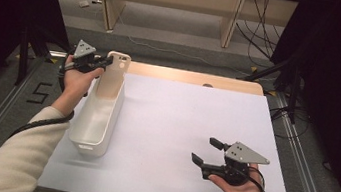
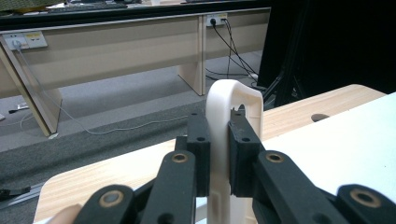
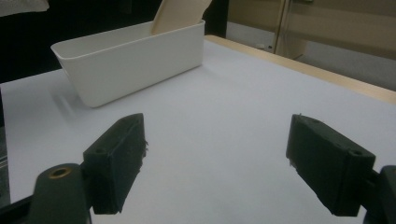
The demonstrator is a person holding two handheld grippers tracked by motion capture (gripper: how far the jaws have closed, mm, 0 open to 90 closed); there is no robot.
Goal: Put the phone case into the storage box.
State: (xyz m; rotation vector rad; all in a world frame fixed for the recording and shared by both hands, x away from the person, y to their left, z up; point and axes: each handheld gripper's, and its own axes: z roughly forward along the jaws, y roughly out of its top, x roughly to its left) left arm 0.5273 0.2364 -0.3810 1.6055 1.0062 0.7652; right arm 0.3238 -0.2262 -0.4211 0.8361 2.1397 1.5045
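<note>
Working at a pale wooden table (image 1: 196, 78) covered almost wholly by one white sheet (image 1: 177, 142), you had a grey floor beyond it, with light wooden bench frames (image 1: 171, 5) along the far side, loose black cables (image 1: 259, 27) trailing at the right of them, and dark curtains to either side.

Counting from the left, there was one long white plastic bin (image 1: 97, 116) lying lengthwise near the sheet's left edge. One cream flat plastic piece with a rounded top and small holes (image 1: 113, 75) stood upright at the bin's far end, its lower part inside the bin. Your left gripper (image 1: 104, 62) was clamped on the upper edge of that piece; in the left gripper view the two black pads pressed against either side of it (image 2: 219, 154).

Farther right, the middle of the sheet lay bare. Your right gripper (image 1: 207, 151) sat low over the sheet's near right part, well apart from the bin, its jaws spread wide with nothing between them. Two grippers, one bin, one cream piece were all you had on the table.
</note>
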